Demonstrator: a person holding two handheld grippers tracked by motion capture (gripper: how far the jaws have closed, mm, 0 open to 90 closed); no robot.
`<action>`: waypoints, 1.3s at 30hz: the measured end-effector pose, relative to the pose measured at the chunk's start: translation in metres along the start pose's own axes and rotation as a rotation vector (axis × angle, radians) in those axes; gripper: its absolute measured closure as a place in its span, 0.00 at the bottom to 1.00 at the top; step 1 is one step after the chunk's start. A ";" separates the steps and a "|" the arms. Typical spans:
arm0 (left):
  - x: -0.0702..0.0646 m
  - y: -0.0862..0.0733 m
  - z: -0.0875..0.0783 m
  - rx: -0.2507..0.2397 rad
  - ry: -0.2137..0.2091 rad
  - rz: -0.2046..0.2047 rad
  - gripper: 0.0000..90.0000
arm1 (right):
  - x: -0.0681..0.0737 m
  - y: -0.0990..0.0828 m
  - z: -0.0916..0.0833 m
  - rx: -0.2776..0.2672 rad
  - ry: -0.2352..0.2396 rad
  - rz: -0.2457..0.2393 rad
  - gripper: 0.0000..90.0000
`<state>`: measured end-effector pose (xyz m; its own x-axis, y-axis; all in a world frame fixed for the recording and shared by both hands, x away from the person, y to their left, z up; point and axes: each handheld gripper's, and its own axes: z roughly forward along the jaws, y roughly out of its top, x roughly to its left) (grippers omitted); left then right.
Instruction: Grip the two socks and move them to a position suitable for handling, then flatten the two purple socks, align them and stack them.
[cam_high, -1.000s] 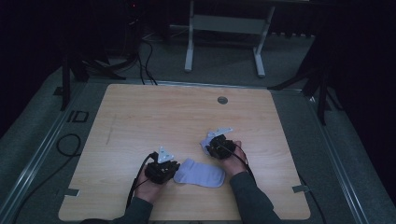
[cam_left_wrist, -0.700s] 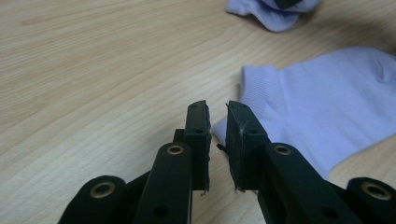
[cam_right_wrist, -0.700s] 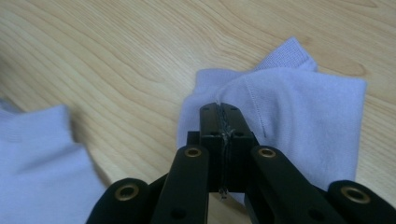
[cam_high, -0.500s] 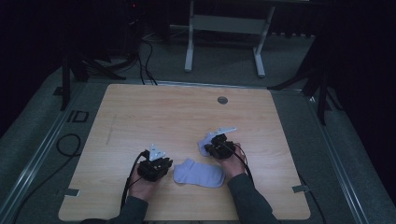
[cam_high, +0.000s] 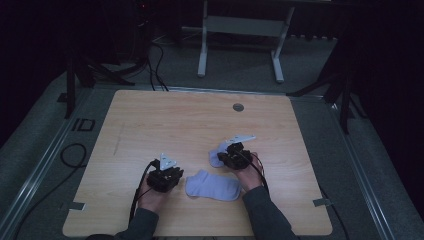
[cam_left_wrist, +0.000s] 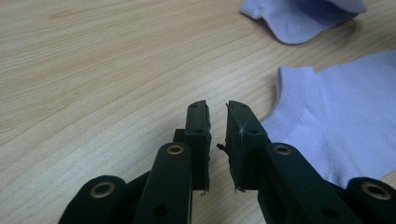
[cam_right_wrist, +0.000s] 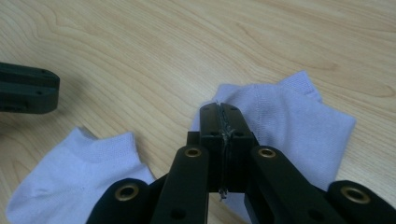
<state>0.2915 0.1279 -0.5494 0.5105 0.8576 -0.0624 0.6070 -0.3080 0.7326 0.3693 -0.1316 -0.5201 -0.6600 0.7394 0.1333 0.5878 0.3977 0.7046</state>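
Two lavender socks lie on the wooden table (cam_high: 165, 120). One sock (cam_high: 212, 186) is spread flat between my hands; it is the sock (cam_left_wrist: 345, 121) just right of the jaws in the left gripper view, and the same sock (cam_right_wrist: 79, 177) lies at the lower left of the right gripper view. My left gripper (cam_high: 172, 176) (cam_left_wrist: 217, 109) hovers beside its cuff, jaws a narrow gap apart with nothing between them. The second sock (cam_high: 216, 157) (cam_right_wrist: 289, 126) (cam_left_wrist: 303, 18) lies farther back. My right gripper (cam_high: 222, 159) (cam_right_wrist: 219, 108) is shut, its tips pinching this sock's fabric near one edge.
A round grommet (cam_high: 238, 107) is set in the table near its far edge. Beyond the table stands a metal frame (cam_high: 240, 25) on dark carpet, with cables (cam_high: 70, 155) trailing on the left. One jaw of the left gripper (cam_right_wrist: 28, 93) shows at the left of the right gripper view.
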 end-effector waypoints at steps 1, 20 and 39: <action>0.000 0.000 0.000 0.000 0.000 0.001 0.87 | -0.001 0.000 -0.001 -0.003 -0.001 -0.001 0.99; 0.000 0.000 0.003 0.009 -0.005 0.006 0.87 | -0.024 0.000 -0.031 -0.066 -0.033 0.050 0.99; 0.000 0.000 0.002 0.009 -0.003 0.006 0.87 | -0.082 -0.029 -0.063 -0.085 -0.147 0.182 0.99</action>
<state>0.2929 0.1272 -0.5506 0.5163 0.8543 -0.0598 0.6091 -0.3173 0.7268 0.3766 -0.2384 -0.5077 -0.4679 0.8682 0.1653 0.6454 0.2078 0.7351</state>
